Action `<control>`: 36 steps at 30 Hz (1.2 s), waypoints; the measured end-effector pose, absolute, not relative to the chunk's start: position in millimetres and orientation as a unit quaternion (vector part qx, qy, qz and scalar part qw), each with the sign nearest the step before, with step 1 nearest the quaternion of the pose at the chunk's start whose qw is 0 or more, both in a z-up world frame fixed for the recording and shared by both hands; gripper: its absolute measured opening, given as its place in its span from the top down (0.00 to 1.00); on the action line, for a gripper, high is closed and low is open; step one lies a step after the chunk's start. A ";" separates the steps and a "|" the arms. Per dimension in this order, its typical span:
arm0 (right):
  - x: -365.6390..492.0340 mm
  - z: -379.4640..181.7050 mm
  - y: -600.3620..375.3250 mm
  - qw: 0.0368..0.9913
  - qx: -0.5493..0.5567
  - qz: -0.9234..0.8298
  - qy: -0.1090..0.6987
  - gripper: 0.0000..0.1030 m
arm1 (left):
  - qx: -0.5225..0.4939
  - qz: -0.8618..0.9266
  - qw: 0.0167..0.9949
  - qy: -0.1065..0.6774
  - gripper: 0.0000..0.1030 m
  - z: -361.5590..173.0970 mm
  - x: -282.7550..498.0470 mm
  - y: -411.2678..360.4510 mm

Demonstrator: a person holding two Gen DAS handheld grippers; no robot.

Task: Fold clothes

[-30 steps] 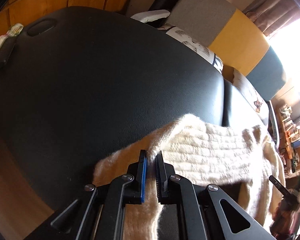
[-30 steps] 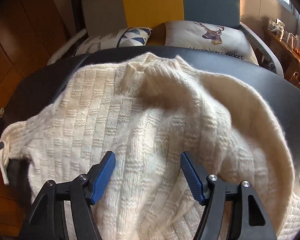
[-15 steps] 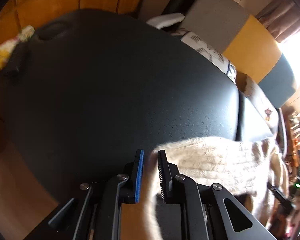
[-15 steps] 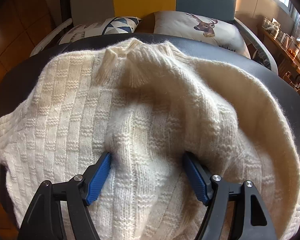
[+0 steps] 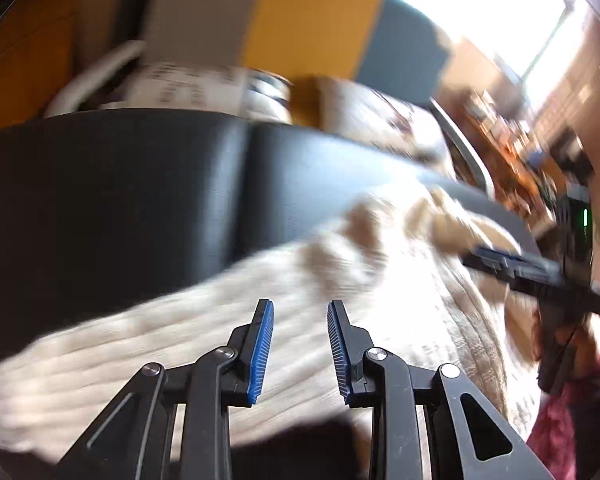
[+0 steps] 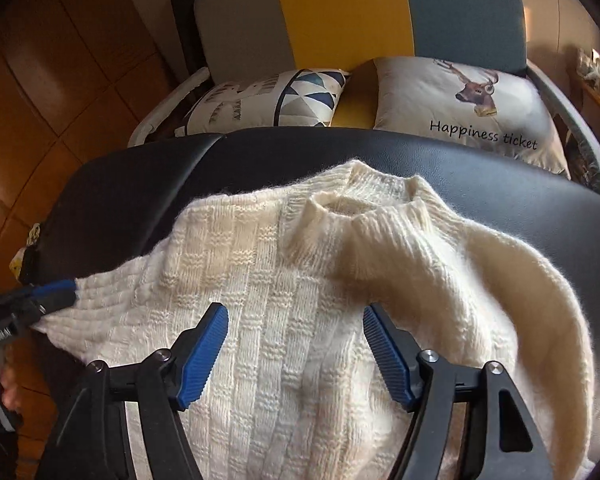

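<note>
A cream knitted sweater (image 6: 300, 248) lies spread on the black padded table (image 6: 500, 172), its collar toward the sofa. My right gripper (image 6: 294, 312) hovers wide open over the sweater's chest with nothing between its fingers. In the blurred left wrist view my left gripper (image 5: 300, 304) is open, its blue pads apart just over the sweater (image 5: 180, 332), at its left edge. From the right wrist view the left gripper (image 6: 54, 296) sits at the sweater's left tip. The right gripper (image 5: 532, 268) shows at the far right of the left wrist view.
Behind the table stands a sofa (image 6: 340, 12) with a grey, yellow and blue back, a triangle-print pillow (image 6: 268, 100) and a deer pillow (image 6: 468, 100). A yellow item (image 6: 20, 264) lies at the table's left end. Wooden floor (image 6: 60, 80) lies to the left.
My left gripper has let go of the sweater's edge, opened, and swung right toward the sweater. My right gripper, which was pressing into the knit, has risen and drawn back.
</note>
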State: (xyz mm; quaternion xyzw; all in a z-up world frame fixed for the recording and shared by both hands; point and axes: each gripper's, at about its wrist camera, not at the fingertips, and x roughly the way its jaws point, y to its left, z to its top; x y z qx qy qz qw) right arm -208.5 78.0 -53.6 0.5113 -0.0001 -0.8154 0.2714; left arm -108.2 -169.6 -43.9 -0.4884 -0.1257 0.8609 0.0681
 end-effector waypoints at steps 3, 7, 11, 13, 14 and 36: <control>-224.9 -63.8 81.0 0.272 0.526 -0.805 -0.019 0.31 | -0.506 0.853 0.071 -0.103 0.73 -62.9 -136.8 -139.9; -247.2 -79.7 91.0 0.239 0.534 -0.811 -0.023 0.31 | -0.518 0.845 0.053 -0.122 0.73 -86.0 -156.0 -140.5; -262.5 -95.2 103.6 0.188 0.533 -0.825 -0.011 0.34 | -0.513 0.850 0.037 -0.113 0.73 -89.9 -167.8 -138.3; -267.4 -98.9 109.2 0.168 0.530 -0.831 -0.007 0.34 | -0.511 0.852 0.031 -0.107 0.73 -92.5 -175.6 -137.4; -269.3 -100.1 111.6 0.161 0.528 -0.834 -0.008 0.34 | -0.511 0.853 0.029 -0.104 0.73 -93.8 -180.0 -136.6; -82.9 -60.2 62.9 0.300 0.501 -0.809 -0.071 0.33 | -0.392 0.815 -0.164 -0.393 0.73 -43.2 59.5 -426.1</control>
